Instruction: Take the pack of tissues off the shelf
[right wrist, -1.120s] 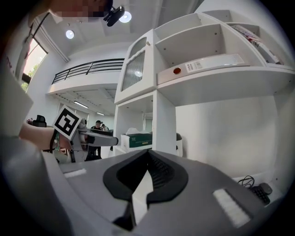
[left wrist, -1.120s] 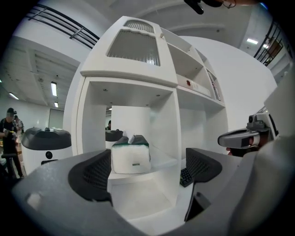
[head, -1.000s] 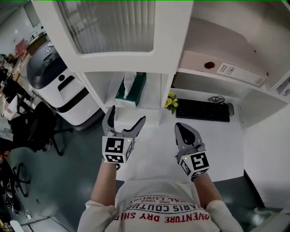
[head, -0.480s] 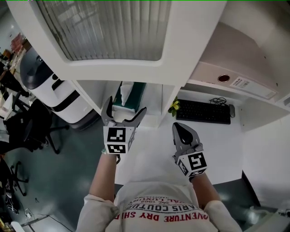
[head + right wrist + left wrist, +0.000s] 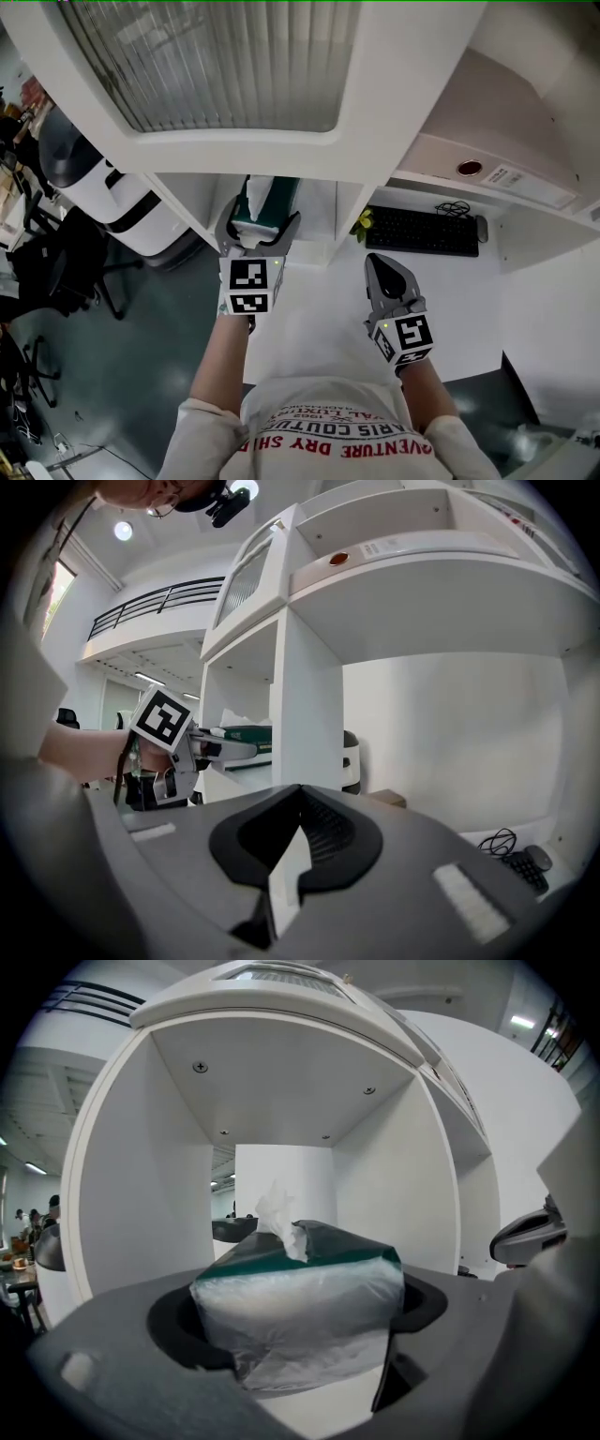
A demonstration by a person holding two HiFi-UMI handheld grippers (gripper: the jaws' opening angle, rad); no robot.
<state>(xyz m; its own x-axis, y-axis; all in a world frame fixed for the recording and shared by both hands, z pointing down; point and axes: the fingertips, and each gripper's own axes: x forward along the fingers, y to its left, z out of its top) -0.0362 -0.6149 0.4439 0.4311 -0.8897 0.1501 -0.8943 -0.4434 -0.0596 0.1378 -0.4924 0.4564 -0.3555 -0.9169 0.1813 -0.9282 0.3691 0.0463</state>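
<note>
A green-topped pack of tissues [image 5: 269,199] in clear wrap stands in an open white shelf [image 5: 319,217] compartment, a white tissue poking from its top. My left gripper [image 5: 260,227] reaches into that compartment. Its jaws are closing, one on each side of the pack's near end. In the left gripper view the pack [image 5: 300,1316] fills the space between the jaws, and I see no squeeze in its wrap. My right gripper [image 5: 386,274] hovers over the white desk, shut and empty. From the right gripper view, the left gripper [image 5: 202,747] shows at the pack [image 5: 246,733].
A black keyboard [image 5: 422,232] and small yellow flowers [image 5: 361,223] sit on the desk [image 5: 319,309] under a shelf holding a flat binder [image 5: 487,159]. A frosted cabinet door [image 5: 216,66] hangs overhead. A white machine [image 5: 89,178] and a black chair [image 5: 56,272] stand at left.
The left gripper has moved forward into the shelf compartment, so its jaws now flank the tissue pack. The right gripper has hardly moved.
</note>
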